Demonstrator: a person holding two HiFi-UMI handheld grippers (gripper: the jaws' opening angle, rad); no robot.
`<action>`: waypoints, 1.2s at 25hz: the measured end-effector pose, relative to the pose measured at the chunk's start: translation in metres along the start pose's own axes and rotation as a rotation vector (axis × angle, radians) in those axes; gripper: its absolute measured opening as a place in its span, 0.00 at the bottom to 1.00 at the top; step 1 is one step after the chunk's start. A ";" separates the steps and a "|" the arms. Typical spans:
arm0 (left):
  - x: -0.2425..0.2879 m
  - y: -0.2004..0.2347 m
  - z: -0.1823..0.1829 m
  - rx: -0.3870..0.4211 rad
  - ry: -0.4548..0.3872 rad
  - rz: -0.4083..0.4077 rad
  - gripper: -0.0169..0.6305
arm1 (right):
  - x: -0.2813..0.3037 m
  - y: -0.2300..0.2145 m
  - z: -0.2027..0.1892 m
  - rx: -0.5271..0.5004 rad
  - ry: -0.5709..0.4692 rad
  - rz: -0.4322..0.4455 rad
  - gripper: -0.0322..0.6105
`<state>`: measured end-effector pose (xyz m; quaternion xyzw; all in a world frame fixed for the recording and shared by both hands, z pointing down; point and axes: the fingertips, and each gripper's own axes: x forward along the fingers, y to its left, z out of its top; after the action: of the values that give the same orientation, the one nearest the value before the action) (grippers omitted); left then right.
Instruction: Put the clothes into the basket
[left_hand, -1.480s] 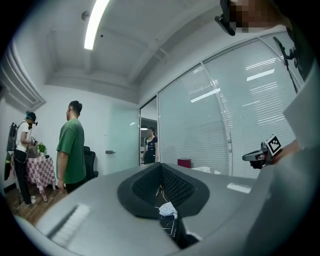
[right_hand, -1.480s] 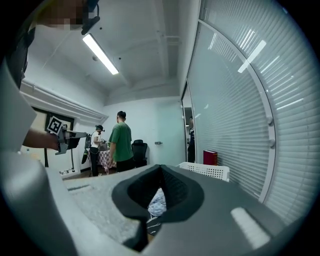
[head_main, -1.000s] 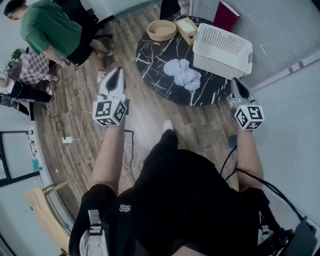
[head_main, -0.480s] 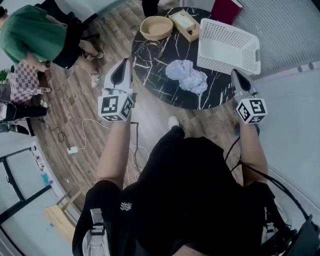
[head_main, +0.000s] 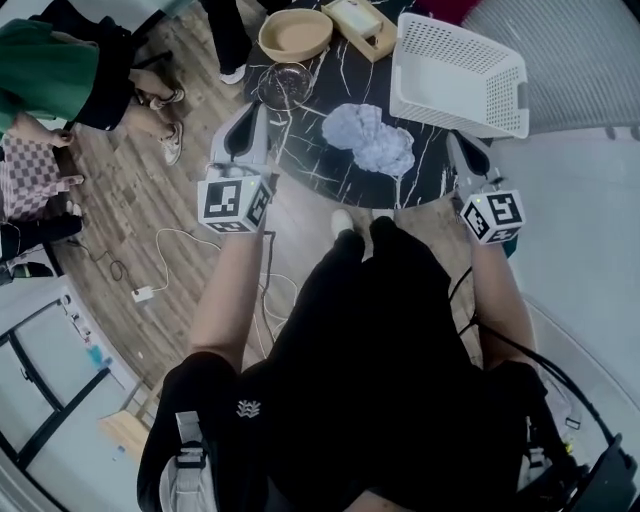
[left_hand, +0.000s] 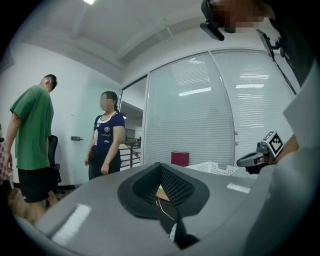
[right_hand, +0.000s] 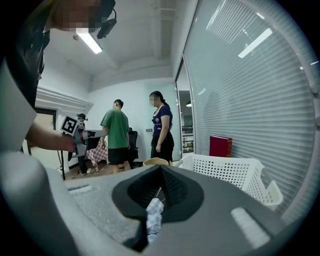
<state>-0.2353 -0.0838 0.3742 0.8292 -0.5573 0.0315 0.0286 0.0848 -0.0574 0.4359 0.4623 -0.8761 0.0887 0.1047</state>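
The table (head_main: 312, 160) is black, veined with white like marble. The clothes (head_main: 370, 138) are pale blue-grey, the basket (head_main: 460, 70) white and perforated, the bowl (head_main: 295, 35) tan. The left hand-held gripper (head_main: 258, 112) and the right hand-held gripper (head_main: 453, 140) wear black-and-white square markers. The floor (head_main: 150, 230) is brown wood plank.

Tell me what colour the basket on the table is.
White; the basket shows best in the head view.

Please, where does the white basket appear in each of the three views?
Head view: the white basket is at the top right.
Left gripper view: it is small and low, right of centre.
Right gripper view: it is large, at the lower right.
Shared landmark: the person in the green shirt is left of the basket in all three.
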 end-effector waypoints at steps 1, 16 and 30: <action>0.004 -0.002 -0.004 -0.002 0.008 -0.004 0.04 | 0.004 0.001 -0.004 0.004 0.005 0.011 0.05; 0.051 -0.027 -0.089 -0.035 0.110 0.007 0.04 | 0.059 0.021 -0.097 0.061 0.091 0.165 0.05; 0.067 -0.044 -0.148 -0.041 0.205 -0.049 0.04 | 0.093 0.033 -0.174 0.123 0.244 0.270 0.43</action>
<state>-0.1727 -0.1170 0.5269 0.8343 -0.5316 0.1038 0.1032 0.0237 -0.0687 0.6258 0.3319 -0.9039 0.2105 0.1688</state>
